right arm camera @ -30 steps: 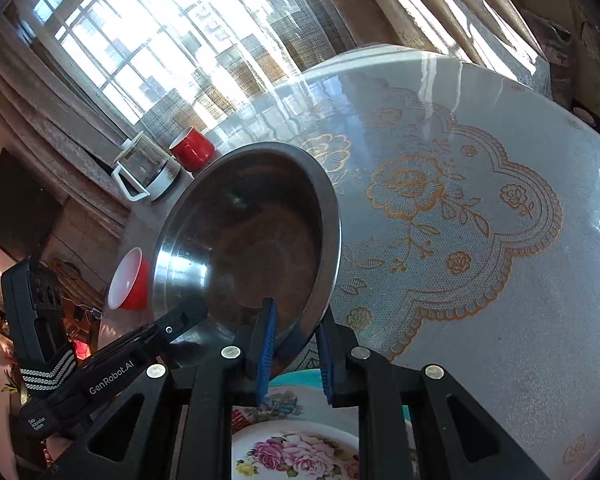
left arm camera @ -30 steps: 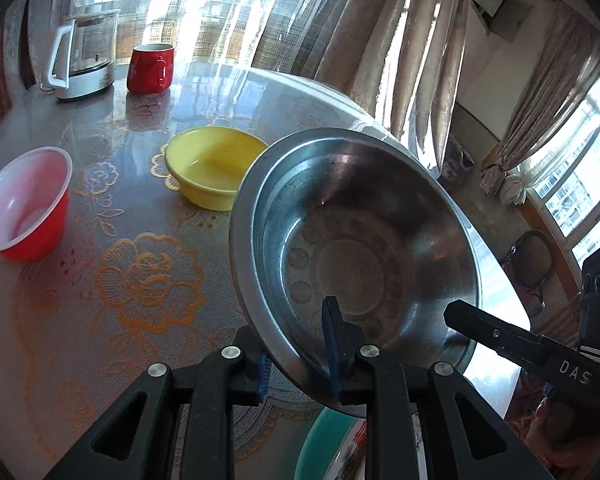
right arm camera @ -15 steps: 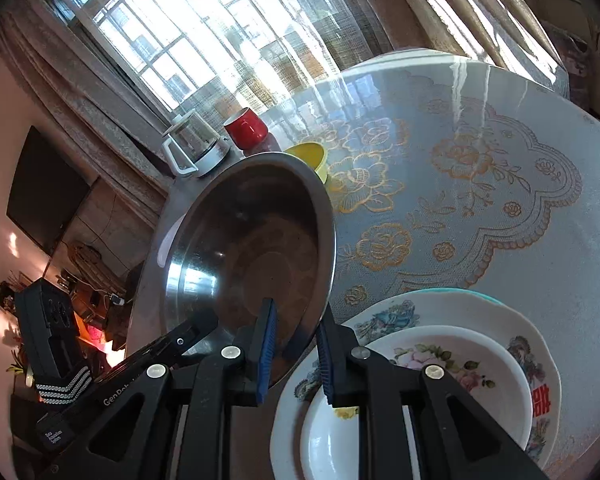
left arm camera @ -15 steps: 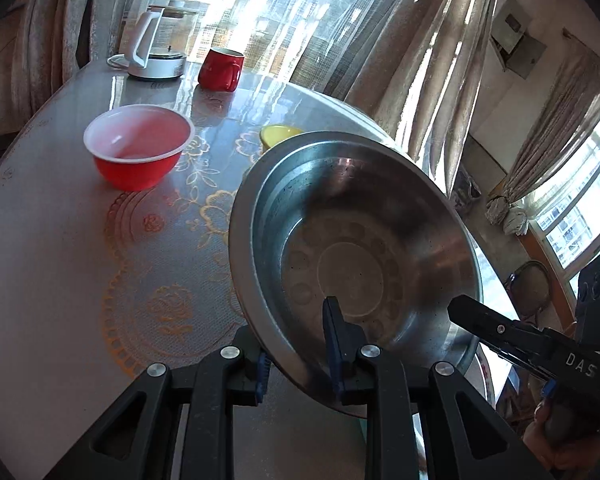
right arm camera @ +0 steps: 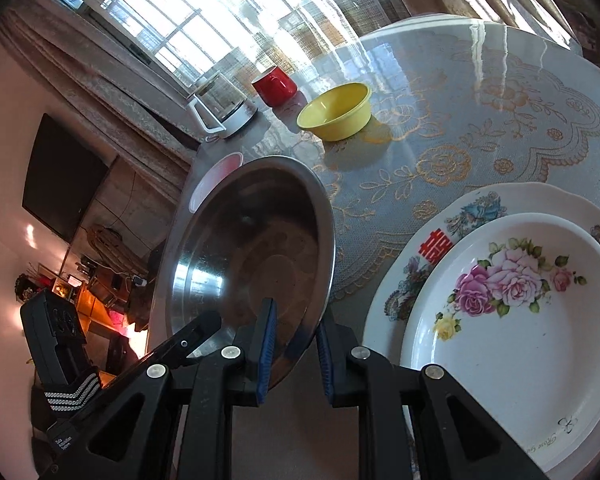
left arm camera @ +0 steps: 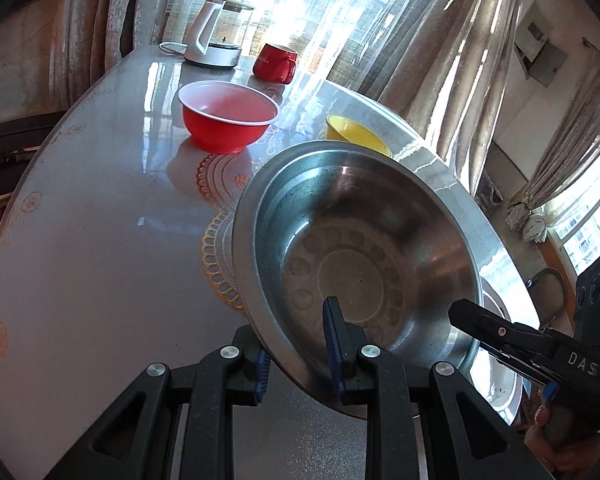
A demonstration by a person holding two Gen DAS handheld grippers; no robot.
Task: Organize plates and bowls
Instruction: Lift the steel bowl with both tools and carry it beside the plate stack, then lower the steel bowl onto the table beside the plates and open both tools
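Bowl: round polished steel bowl (left arm camera: 356,256), tilted above the glossy lace-patterned table (left arm camera: 100,264).
Left tool (left arm camera: 298,354): you pinch its near rim.
Right tool (right arm camera: 292,344): you pinch its rim too.
Plates: glazed floral plates (right arm camera: 512,320) just right of the bowl.

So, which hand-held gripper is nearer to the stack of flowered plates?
Right. The right hand-held gripper, clamped on the steel bowl, sits just beside the flowered plates. The left hand-held gripper grips the bowl's opposite rim, with the bowl between it and the plates.

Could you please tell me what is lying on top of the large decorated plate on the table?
A smaller white plate with pink roses sits stacked on the large decorated plate, covering most of it. Only the large plate's rim shows, with a red character and birds; its centre is hidden.
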